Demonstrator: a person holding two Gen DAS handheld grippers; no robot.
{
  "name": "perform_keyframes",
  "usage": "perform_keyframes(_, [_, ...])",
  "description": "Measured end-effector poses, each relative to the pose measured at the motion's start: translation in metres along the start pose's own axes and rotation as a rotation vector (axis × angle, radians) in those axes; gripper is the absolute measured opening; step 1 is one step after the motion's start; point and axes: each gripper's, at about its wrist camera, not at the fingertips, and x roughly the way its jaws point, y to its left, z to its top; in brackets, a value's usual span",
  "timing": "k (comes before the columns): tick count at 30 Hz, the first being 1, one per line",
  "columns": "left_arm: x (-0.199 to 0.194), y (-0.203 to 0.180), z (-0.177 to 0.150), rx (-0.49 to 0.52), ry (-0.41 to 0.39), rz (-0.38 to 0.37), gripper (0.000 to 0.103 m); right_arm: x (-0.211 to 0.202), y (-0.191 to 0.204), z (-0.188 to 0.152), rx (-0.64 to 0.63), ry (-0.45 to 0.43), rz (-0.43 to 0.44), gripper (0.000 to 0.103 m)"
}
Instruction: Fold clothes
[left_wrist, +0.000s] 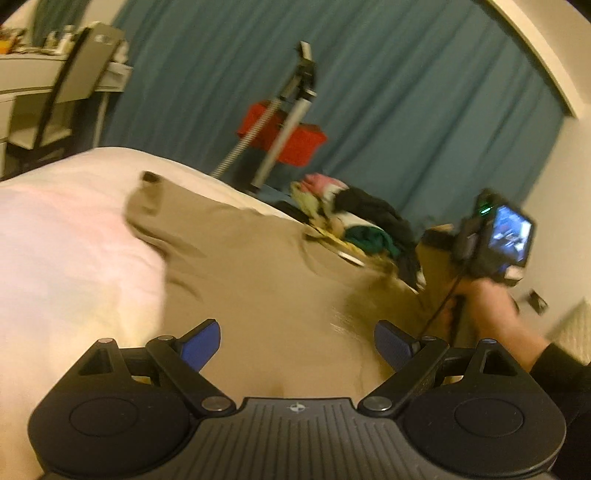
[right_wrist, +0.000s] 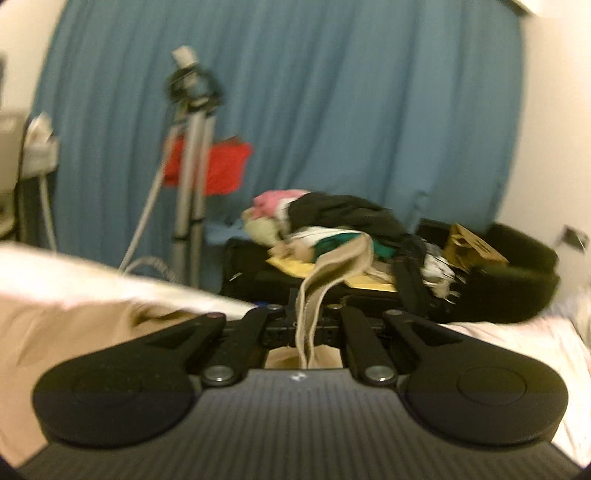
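A tan garment (left_wrist: 251, 266) lies spread on the white bed (left_wrist: 66, 251), one end reaching to the far left. My left gripper (left_wrist: 297, 345) is open just above the cloth, its blue pads (left_wrist: 201, 345) wide apart and empty. My right gripper (right_wrist: 304, 325) is shut on an edge of the tan garment (right_wrist: 325, 280), which stands up as a folded strip between the closed fingers. In the left wrist view the right gripper (left_wrist: 491, 240) is held in a hand at the right, lifting the cloth's right side.
A pile of mixed clothes (right_wrist: 332, 225) lies on a black case beyond the bed, also in the left wrist view (left_wrist: 354, 218). A tripod (right_wrist: 188, 158) and a red box (right_wrist: 218, 166) stand before the blue curtain (right_wrist: 351, 92). A desk and chair (left_wrist: 55, 92) are at far left.
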Motion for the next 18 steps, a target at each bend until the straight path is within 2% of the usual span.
perform_keyframes(4, [0.004,0.02,0.011,-0.054,-0.033,0.056,0.092,0.026,0.064,-0.011,-0.066,0.029,0.046,0.005])
perform_keyframes(8, [0.018,0.036,0.019,-0.055,-0.041,0.088,0.092,0.063,0.099,-0.027,-0.098,0.093,0.056,0.005])
perform_keyframes(12, [0.048,0.045,0.014,-0.048,0.016,0.106,0.092,0.084,0.102,-0.042,-0.041,0.149,0.069,0.007])
perform_keyframes(14, [0.058,0.048,0.012,-0.06,0.056,0.094,0.092,0.086,0.094,-0.041,0.011,0.172,0.124,0.008])
perform_keyframes(15, [0.064,0.049,0.012,-0.066,0.076,0.087,0.092,0.081,0.092,-0.04,0.02,0.188,0.154,0.012])
perform_keyframes(16, [0.067,0.049,0.01,-0.06,0.081,0.084,0.092,0.076,0.089,-0.038,0.029,0.204,0.184,0.029])
perform_keyframes(17, [0.068,0.049,0.009,-0.052,0.084,0.081,0.092,0.058,0.083,-0.034,0.045,0.181,0.192,0.04])
perform_keyframes(18, [0.067,0.047,0.009,-0.043,0.083,0.077,0.092,0.039,0.078,-0.031,0.061,0.158,0.198,0.059])
